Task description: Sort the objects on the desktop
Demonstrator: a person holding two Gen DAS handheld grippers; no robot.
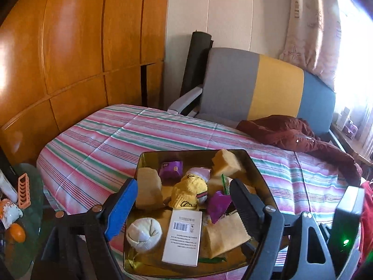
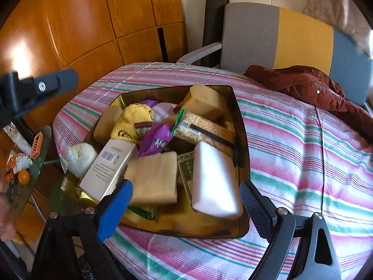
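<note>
Inside, 3 sponges (image 2: 152,178), 1 tin (image 2: 243,163).

Full gold tray (image 1: 256,163) between spread fingers (image 1: 121,207)

Left tongs (image 1: 184,200) gape wide, angled downward, nothing between the jaws; right tongs (image 2: 186,203) likewise (one blue pad, one black each).

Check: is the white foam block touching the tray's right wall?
Touching. In the right wrist view the white foam block rests against the gold tray at its right wall, no gap visible.
</note>
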